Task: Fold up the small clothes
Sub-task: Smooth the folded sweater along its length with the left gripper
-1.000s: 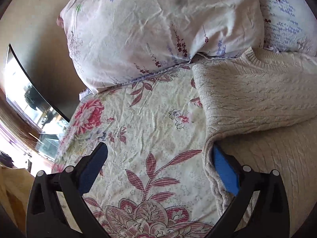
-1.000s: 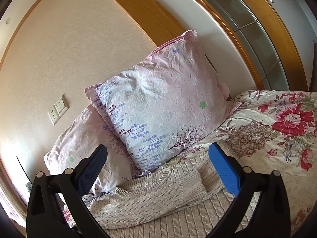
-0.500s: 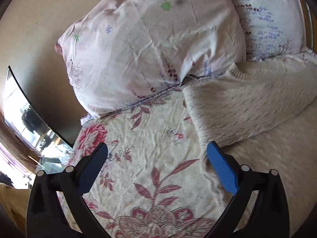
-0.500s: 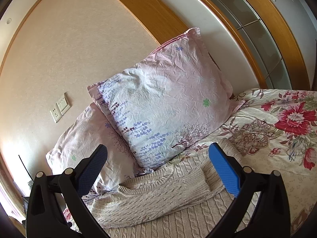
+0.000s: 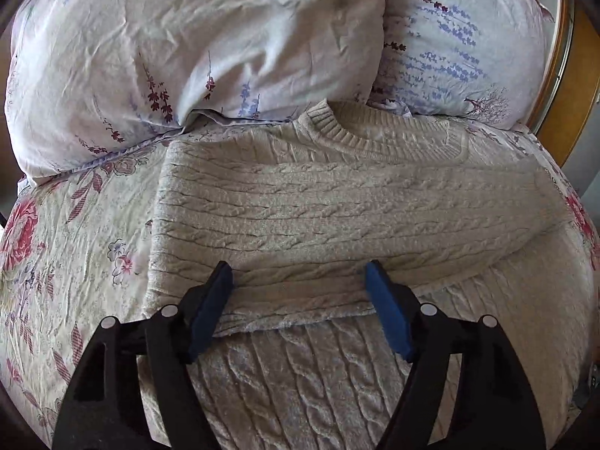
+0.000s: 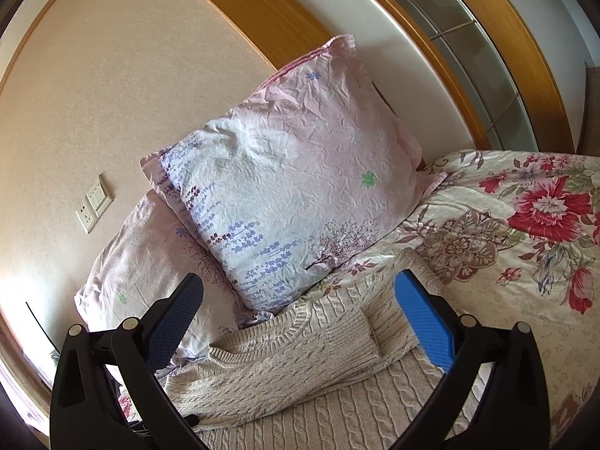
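Note:
A cream cable-knit sweater [image 5: 337, 210] lies flat on the floral bedspread [image 5: 75, 262], its ribbed neck toward the pillows, with both sleeves folded across the chest. My left gripper [image 5: 298, 273] is open, its blue pads just above the lower folded sleeve near the sweater's middle, holding nothing. The sweater also shows in the right wrist view [image 6: 285, 367]. My right gripper [image 6: 300, 288] is open and empty, raised above the sweater's neck and right shoulder, facing the pillows.
Two pale floral pillows [image 5: 195, 45] [image 6: 292, 187] lean at the head of the bed just beyond the sweater's neck. A beige wall with a switch plate [image 6: 93, 202] stands behind them. A wooden frame [image 6: 468, 37] runs along the right.
My left gripper has swung right from the bare bedspread to over the sweater's middle and its jaws have narrowed somewhat. The right gripper has barely moved.

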A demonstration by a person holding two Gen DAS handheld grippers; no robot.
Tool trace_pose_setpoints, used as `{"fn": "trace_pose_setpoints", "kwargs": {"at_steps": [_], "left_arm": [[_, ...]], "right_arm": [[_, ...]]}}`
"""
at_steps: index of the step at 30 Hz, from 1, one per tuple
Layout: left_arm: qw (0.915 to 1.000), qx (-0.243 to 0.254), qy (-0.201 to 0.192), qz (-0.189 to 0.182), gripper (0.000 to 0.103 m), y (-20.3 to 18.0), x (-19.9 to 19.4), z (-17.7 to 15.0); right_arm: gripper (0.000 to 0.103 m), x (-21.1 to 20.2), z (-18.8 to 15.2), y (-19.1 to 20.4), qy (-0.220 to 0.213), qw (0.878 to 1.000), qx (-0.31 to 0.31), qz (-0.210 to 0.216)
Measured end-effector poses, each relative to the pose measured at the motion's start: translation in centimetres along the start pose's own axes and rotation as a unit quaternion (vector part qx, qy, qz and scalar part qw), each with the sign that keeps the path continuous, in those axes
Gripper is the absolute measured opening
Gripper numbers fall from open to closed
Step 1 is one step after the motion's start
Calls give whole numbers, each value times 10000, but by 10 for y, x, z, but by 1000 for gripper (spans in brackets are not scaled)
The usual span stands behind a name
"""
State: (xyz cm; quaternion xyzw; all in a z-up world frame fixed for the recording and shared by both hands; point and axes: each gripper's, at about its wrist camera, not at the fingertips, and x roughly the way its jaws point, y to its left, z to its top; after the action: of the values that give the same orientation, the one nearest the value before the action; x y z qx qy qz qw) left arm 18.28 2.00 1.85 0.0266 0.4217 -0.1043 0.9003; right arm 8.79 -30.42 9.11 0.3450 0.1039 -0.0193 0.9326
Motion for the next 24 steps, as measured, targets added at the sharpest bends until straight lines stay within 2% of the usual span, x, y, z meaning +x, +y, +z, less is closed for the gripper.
{"fn": "trace_pose_setpoints", "kwargs": {"at_steps": [2,4,6,9,10,15,18,21,24], "left_arm": [[9997,52,-137,-203,73,3,-21,-9],[9994,96,-220,-254,81,12,-44,-23],[9992,62,-305,-262,82,25,-66,-41],[9984,-218,-255,-461,81,52,-91,-75],[9977,-356,-223,-540,81,60,-96,-84],[9903,-908,-16,-1050,72,77,-109,-121],[9851,-1023,112,-1379,65,72,-111,-139],[9831,-1020,31,-1520,65,65,-120,-153],[9719,-1180,59,-2035,60,61,-126,-167]], "right_arm": [[102,0,4,-7,492,9987,-85,127],[102,1,5,-16,1161,9925,-316,235],[102,-4,-1,-30,1796,9817,-631,82],[102,-24,-14,-57,2378,9672,-878,-174],[102,-32,-17,-66,2510,9639,-847,-264],[77,-64,-36,-106,3049,9508,-303,-467],[65,-84,-42,-110,3103,9492,-332,-413],[60,-96,-48,-110,3291,9439,-208,-151],[52,-104,-58,-111,3527,9351,68,335]]}}
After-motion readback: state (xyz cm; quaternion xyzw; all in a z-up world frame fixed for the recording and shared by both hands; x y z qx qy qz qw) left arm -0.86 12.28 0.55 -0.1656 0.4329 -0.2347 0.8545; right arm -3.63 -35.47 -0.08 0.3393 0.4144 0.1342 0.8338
